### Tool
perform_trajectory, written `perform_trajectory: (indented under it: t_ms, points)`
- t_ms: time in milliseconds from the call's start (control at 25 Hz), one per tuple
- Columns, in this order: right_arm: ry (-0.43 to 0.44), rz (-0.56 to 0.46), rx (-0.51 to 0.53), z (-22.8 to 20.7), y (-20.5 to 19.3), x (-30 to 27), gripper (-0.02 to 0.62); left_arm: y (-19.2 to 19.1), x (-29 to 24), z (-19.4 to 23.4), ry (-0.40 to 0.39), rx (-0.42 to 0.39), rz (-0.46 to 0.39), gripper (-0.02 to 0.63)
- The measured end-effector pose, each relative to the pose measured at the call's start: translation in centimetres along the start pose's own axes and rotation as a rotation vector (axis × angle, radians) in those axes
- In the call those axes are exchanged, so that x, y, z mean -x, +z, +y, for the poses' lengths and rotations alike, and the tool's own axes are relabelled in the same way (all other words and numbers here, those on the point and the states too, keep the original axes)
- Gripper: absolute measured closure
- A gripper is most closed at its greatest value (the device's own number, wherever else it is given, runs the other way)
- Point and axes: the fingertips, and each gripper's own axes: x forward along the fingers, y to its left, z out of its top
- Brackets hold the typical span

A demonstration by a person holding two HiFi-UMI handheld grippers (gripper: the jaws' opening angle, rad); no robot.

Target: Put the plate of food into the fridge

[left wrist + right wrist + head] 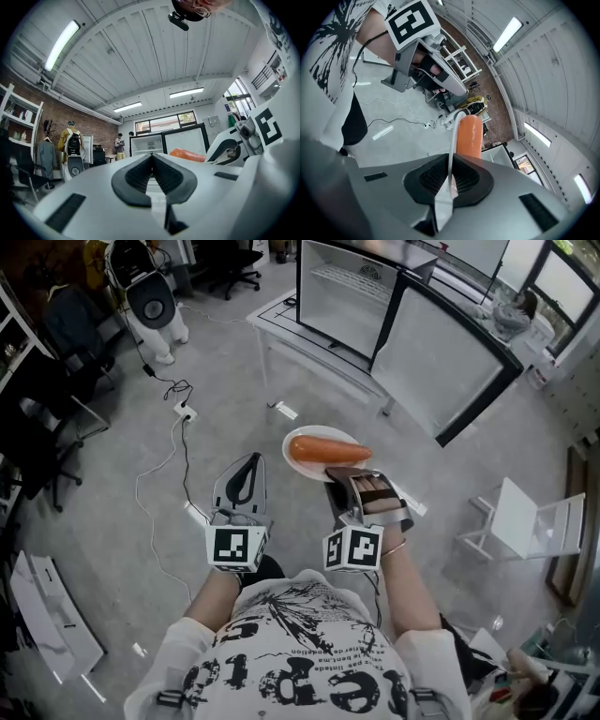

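Right gripper [450,180] is clamping the round white plate [309,472] at its rim; tilting is risking the orange sausage [328,450] rolling; left gripper [151,171] is hanging closed, empty.

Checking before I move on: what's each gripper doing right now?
Left gripper: closed, nothing between its jaws.
Right gripper: closed on the rim of the plate that carries the orange food.

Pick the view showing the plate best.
Head view: nearly the whole plate from above, orange food on it, right gripper clamping its near rim. Right gripper view shows only the rim edge-on between the jaws; left gripper view shows just the food.
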Motion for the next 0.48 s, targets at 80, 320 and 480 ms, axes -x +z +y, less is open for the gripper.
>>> perform_trajectory:
  t_ms: [80,320,480]
  points:
    - [0.015,0.016,-0.016,-0.1,-1.0,-1.5,0.575,-0.9,-2.0,0.2,-0.015,0.015,0.013,0.600]
    - [0.027,0.071,-0.024,-2.1,-1.8,-7.5,0.574,-2.3,-8.8,2.9,-0.082,0.035,-0.002,0.598]
    - [0.003,0.100,-0.070,-5.6,-1.5,-12.6,0.575,-2.3,-14.8,6.6,-0.127,0.039,-0.025,0.598]
